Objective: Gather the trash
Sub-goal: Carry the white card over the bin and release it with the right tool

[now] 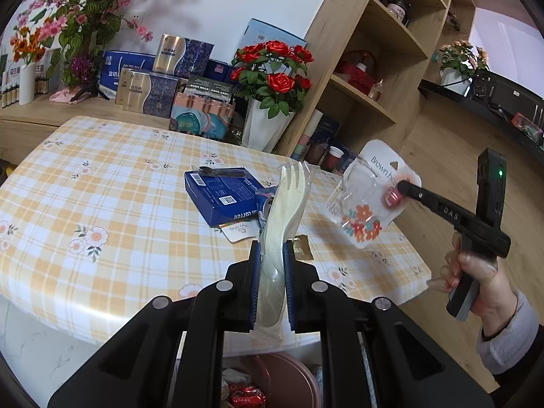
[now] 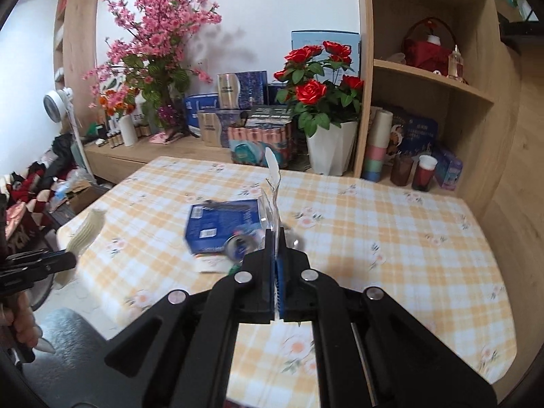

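My left gripper is shut on a cream plastic fork in a clear wrapper, held upright off the table's near edge, above a brown trash bin. My right gripper is shut on a clear plastic hair-clip package; in the left wrist view this package with its floral card hangs off the table's right corner. In the right wrist view it shows edge-on. A blue coffee box, a crushed can and paper scraps lie on the checked tablecloth.
A white pot of red roses and stacked gift boxes stand behind the table. A wooden shelf unit rises at the right. A brown sachet lies near the table's front edge. The bin holds red wrappers.
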Demonstrator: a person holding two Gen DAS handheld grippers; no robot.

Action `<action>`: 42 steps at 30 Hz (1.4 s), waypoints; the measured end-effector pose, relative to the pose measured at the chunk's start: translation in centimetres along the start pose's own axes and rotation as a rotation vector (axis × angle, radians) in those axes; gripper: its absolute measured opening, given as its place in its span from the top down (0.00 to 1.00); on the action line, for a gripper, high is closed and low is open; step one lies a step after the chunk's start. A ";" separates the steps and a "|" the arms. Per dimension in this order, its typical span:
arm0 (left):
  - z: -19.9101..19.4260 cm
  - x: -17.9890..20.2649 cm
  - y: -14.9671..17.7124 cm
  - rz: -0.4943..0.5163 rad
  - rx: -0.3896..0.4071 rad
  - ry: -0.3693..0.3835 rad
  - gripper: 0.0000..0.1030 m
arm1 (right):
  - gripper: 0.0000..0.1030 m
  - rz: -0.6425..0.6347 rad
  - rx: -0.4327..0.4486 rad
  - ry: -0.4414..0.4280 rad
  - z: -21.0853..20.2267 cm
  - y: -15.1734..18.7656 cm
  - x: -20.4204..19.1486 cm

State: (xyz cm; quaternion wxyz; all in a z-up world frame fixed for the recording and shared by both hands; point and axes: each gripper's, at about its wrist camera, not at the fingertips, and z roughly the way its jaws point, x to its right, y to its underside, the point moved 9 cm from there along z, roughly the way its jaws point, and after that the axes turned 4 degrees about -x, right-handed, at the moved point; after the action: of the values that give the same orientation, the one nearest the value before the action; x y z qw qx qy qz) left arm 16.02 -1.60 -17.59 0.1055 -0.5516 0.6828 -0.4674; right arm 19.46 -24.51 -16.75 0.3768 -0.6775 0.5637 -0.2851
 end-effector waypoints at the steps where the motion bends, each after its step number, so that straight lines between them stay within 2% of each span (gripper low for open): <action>1: -0.4 0.2 0.1 0.001 0.002 0.001 0.87 | 0.95 0.005 0.001 -0.009 -0.7 0.5 -0.4; 10: -4.0 1.8 1.6 0.016 0.018 0.018 0.87 | 0.95 0.015 -0.044 -0.090 -4.6 4.6 -3.7; 19: -6.3 2.5 3.2 0.020 0.024 0.025 0.87 | 0.95 0.000 -0.129 -0.169 -5.7 8.8 -7.3; 33: -6.5 1.8 4.6 -0.010 0.002 0.024 0.87 | 0.95 0.019 -0.339 -0.274 -2.2 14.8 -11.4; 34: -6.3 1.7 4.8 -0.010 -0.004 0.023 0.87 | 0.93 0.016 -0.345 -0.276 -1.9 15.1 -11.6; 35: -6.2 1.7 5.0 -0.011 -0.009 0.021 0.87 | 0.87 0.016 -0.346 -0.272 -1.8 15.3 -11.7; 36: -6.0 1.6 5.2 -0.013 -0.015 0.020 0.87 | 0.80 0.018 -0.343 -0.271 -1.6 15.4 -11.7; 37: -5.8 1.5 5.5 -0.015 -0.022 0.019 0.87 | 0.68 0.025 -0.335 -0.270 -1.5 15.5 -11.6; 39: -5.4 1.3 5.9 -0.017 -0.033 0.016 0.87 | 0.60 0.036 -0.313 -0.244 -1.4 15.4 -11.0; 42: -4.7 1.3 6.7 -0.014 -0.052 0.010 0.87 | 0.34 0.062 -0.256 -0.188 -1.6 14.8 -9.5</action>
State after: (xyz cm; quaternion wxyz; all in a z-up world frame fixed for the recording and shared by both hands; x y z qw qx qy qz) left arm 8.09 -0.53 -19.63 0.0845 -0.5565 0.6915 -0.4528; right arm 8.13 -16.70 -27.79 0.3471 -0.7258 0.5785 -0.1346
